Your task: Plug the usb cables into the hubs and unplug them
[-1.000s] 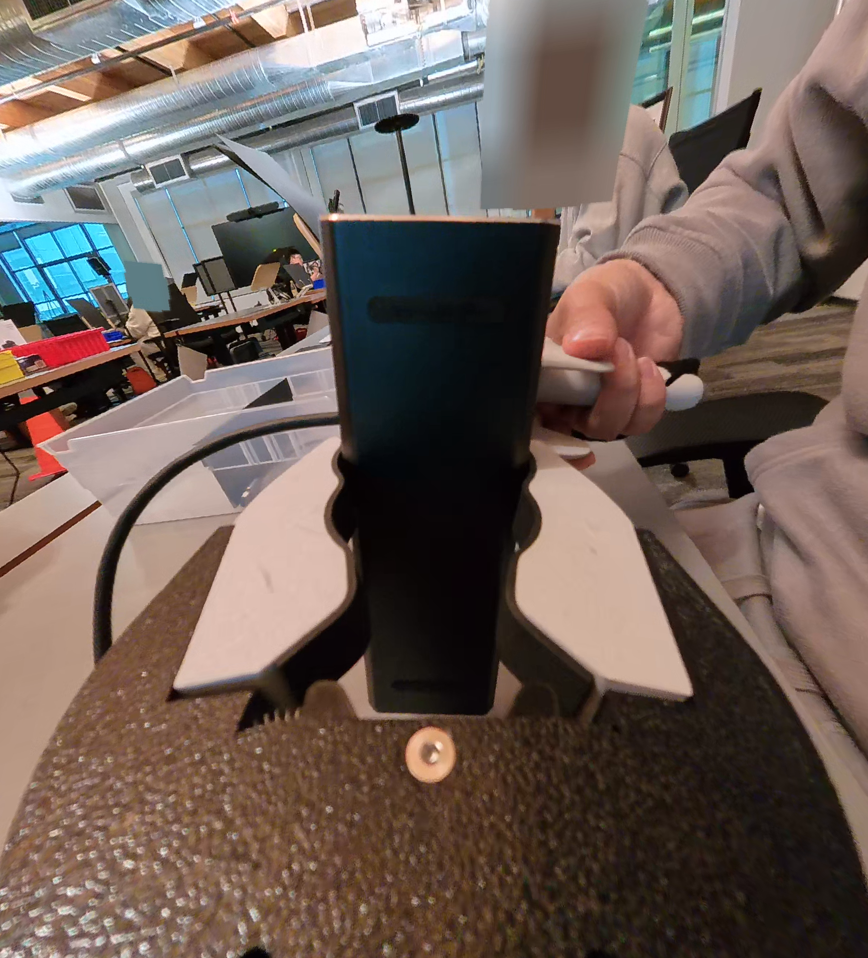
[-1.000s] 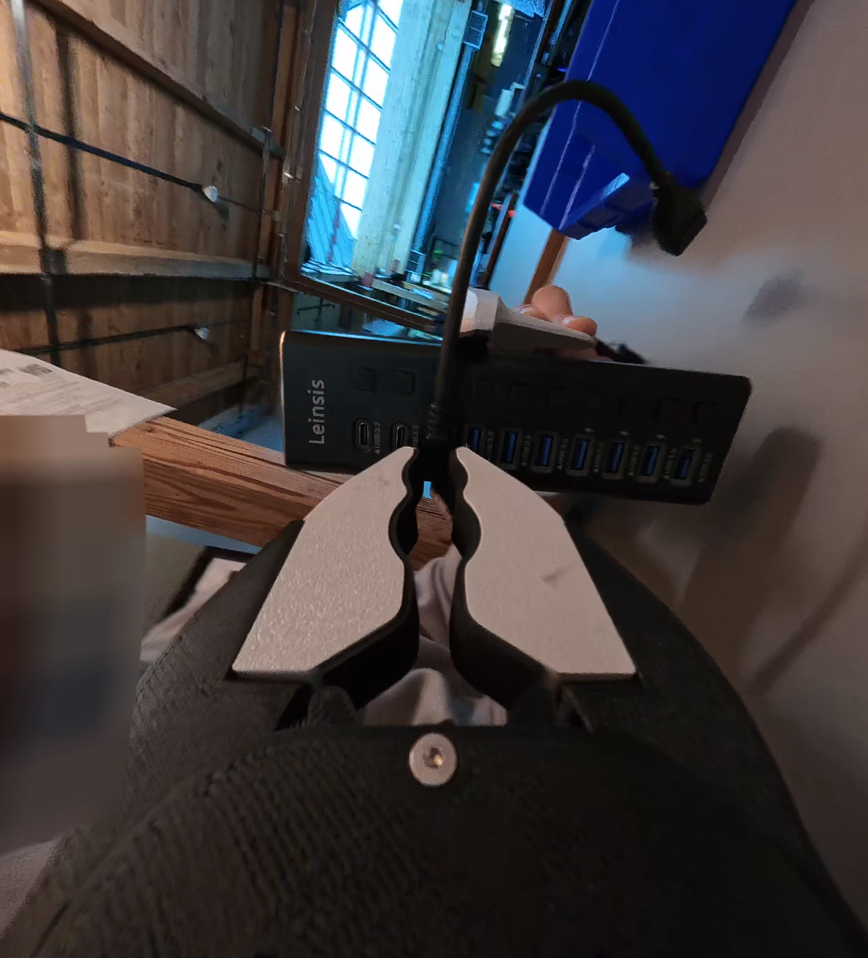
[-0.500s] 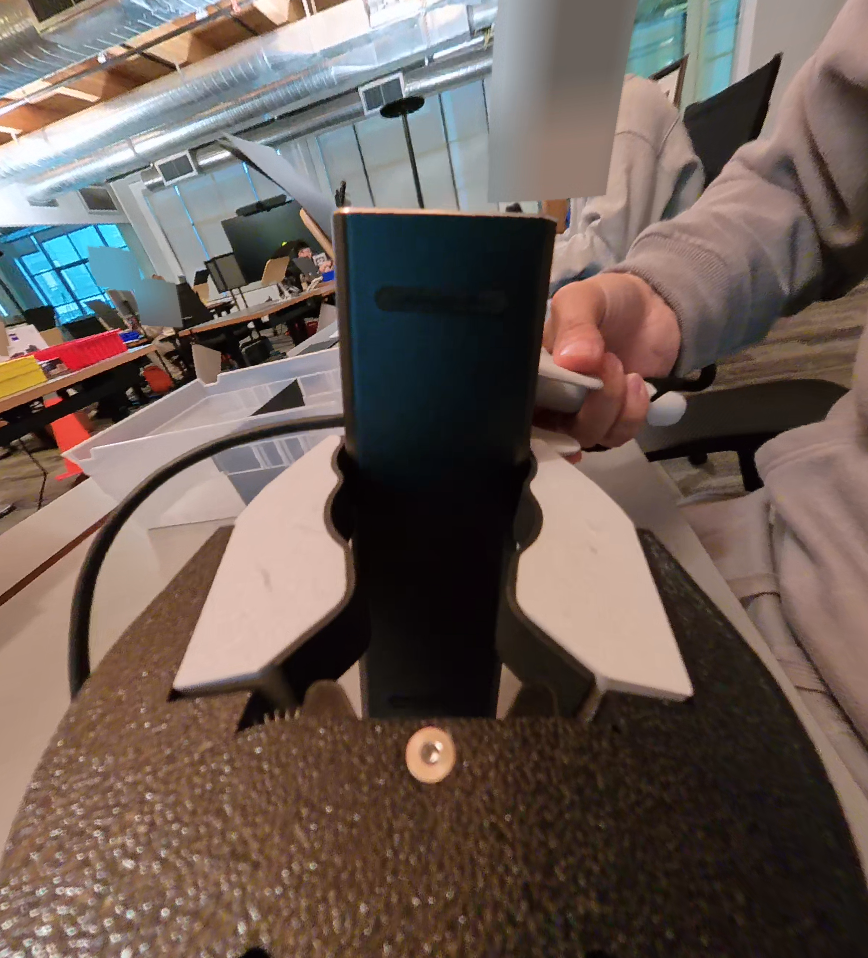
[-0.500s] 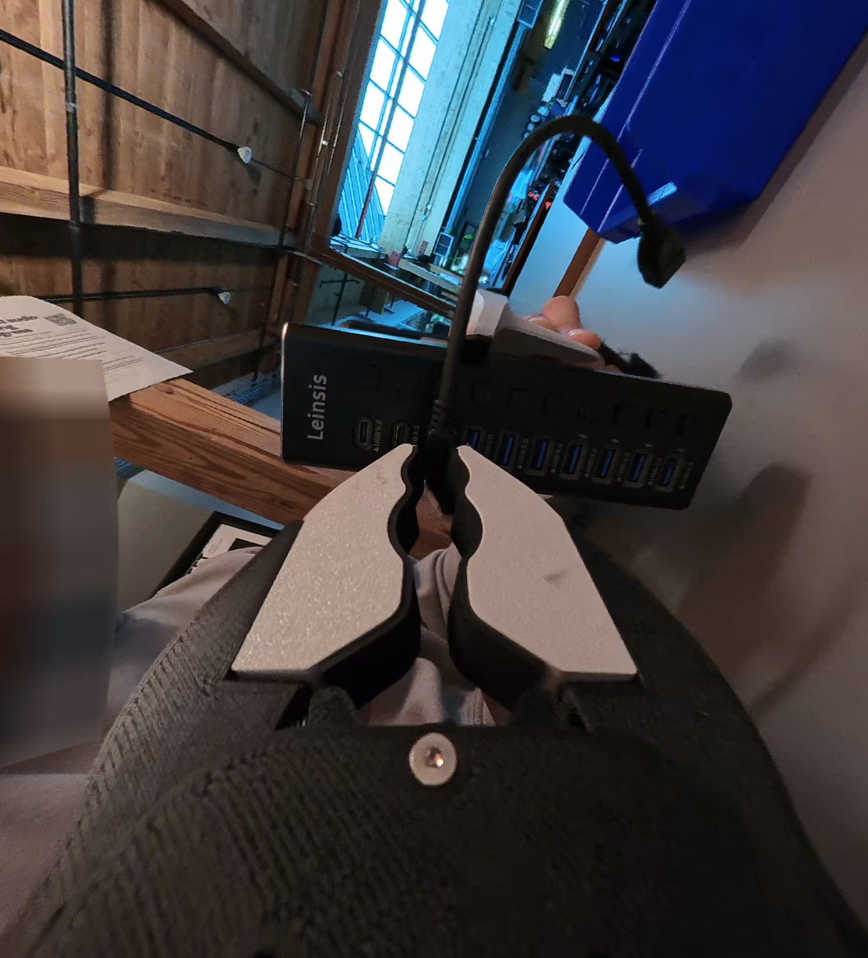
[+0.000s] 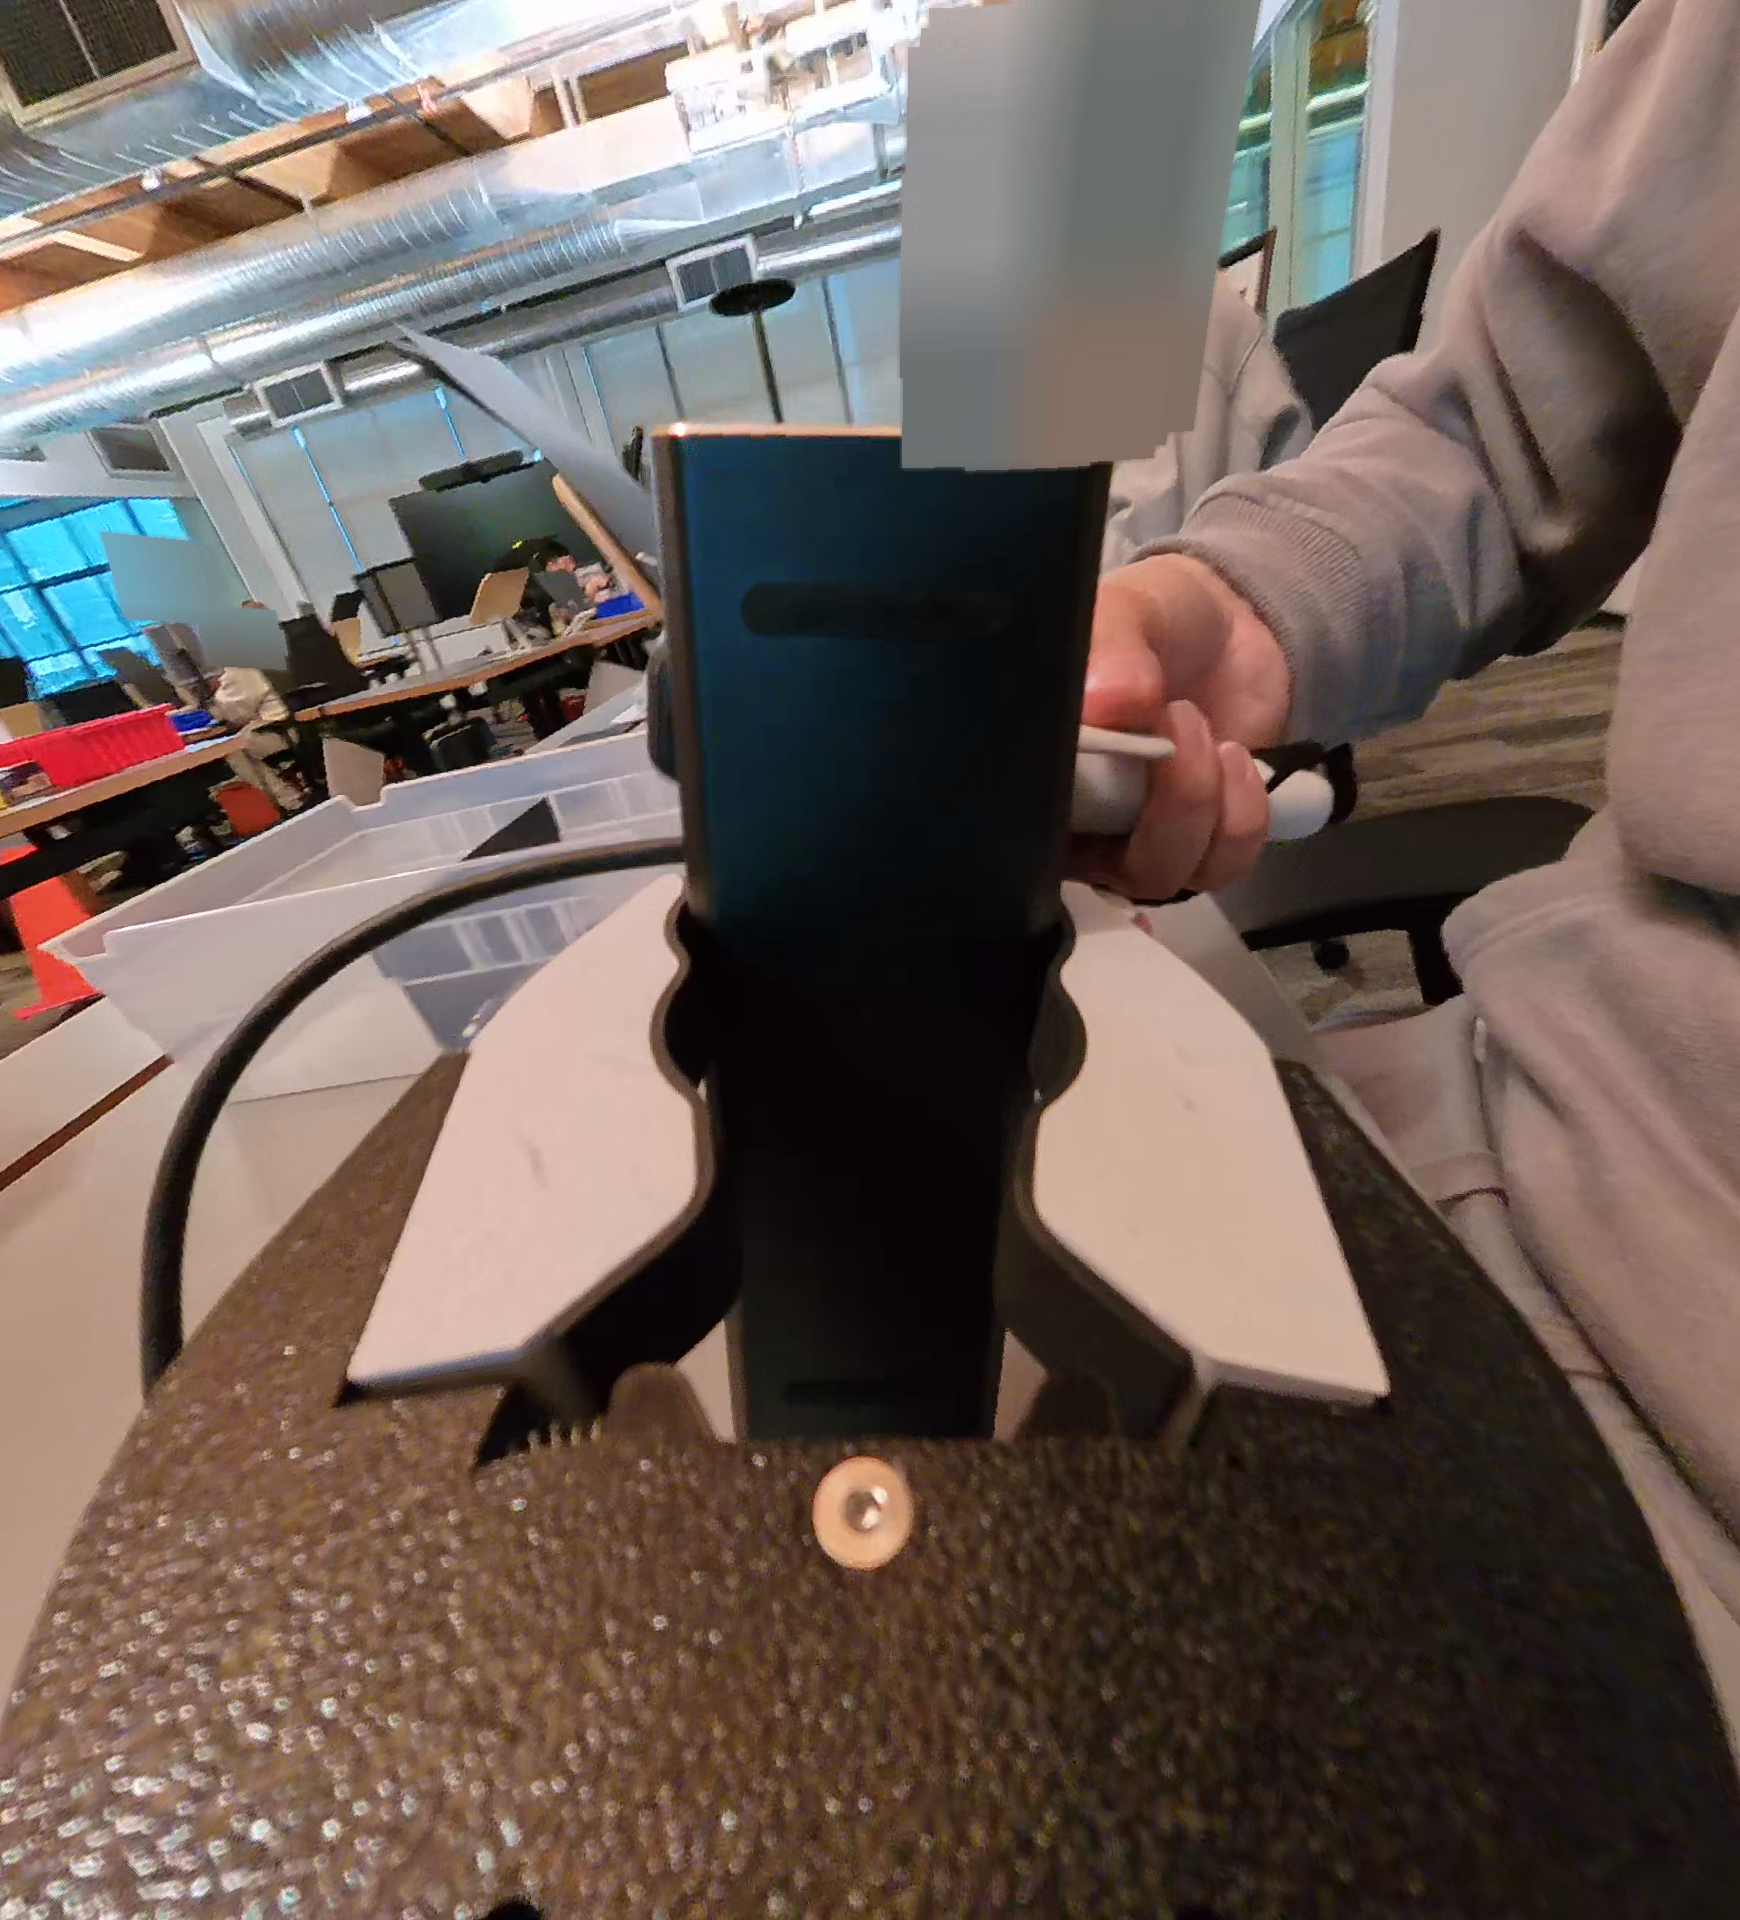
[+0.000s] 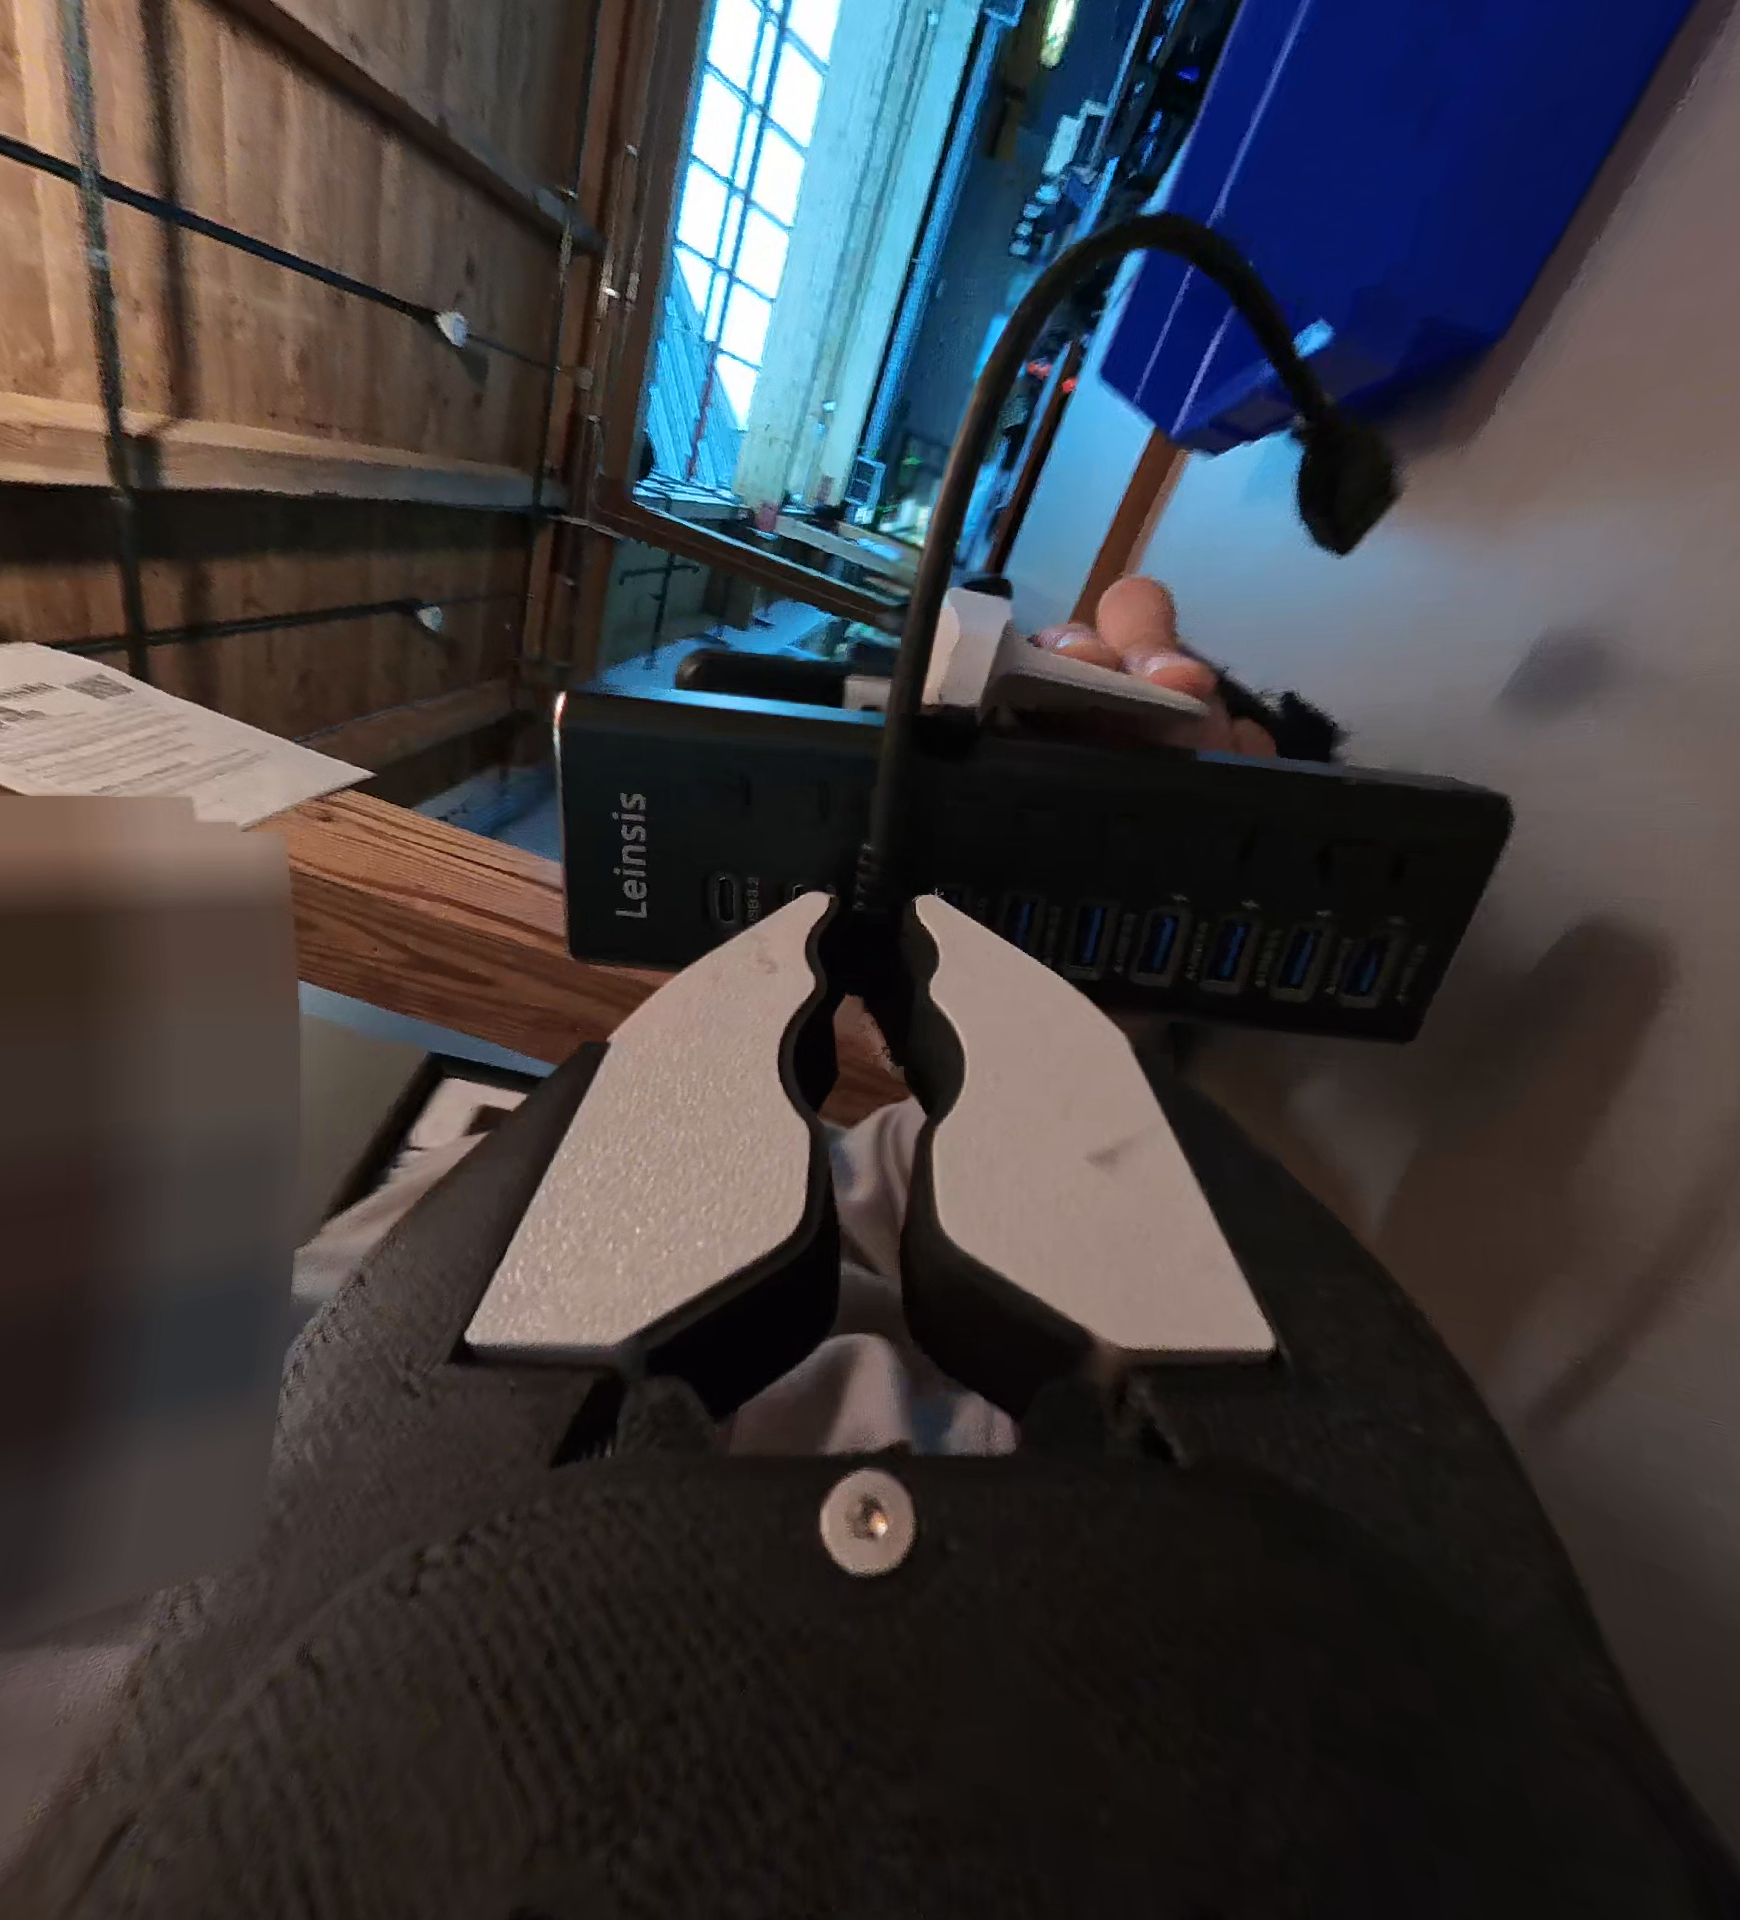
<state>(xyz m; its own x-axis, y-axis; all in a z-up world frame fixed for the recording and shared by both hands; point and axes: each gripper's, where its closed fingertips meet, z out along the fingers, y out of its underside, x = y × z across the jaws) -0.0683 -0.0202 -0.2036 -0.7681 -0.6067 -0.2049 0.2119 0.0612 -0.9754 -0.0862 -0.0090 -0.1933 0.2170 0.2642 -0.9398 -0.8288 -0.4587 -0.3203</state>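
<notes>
My left gripper (image 5: pixel 868 930) is shut on a dark USB hub (image 5: pixel 876 727), which stands upright between its fingers with its back towards me. In the right wrist view the hub (image 6: pixel 1105 842) lies across the frame and shows a row of several blue ports. My right gripper (image 6: pixel 874 914) is shut on the plug of a black USB cable (image 6: pixel 949 499), right at the port row near the hub's left end. I cannot tell whether the plug is seated. The cable arcs up and its free plug (image 6: pixel 1349 499) hangs in the air. The cable also shows in the left wrist view (image 5: pixel 222 1060).
A clear plastic tray (image 5: pixel 346 914) stands on the white table (image 5: pixel 14 1403) behind the hub. A person's hand (image 5: pixel 1188 727) and grey sleeve (image 5: pixel 1572 416) are to the right. A blue bin (image 6: pixel 1417 208) and a wooden beam (image 6: pixel 409 914) show in the right wrist view.
My right gripper has edged closer to the hub with the plug, and its fingertips now overlap the port row. The cable's free end has swung a little. The left gripper still holds the hub.
</notes>
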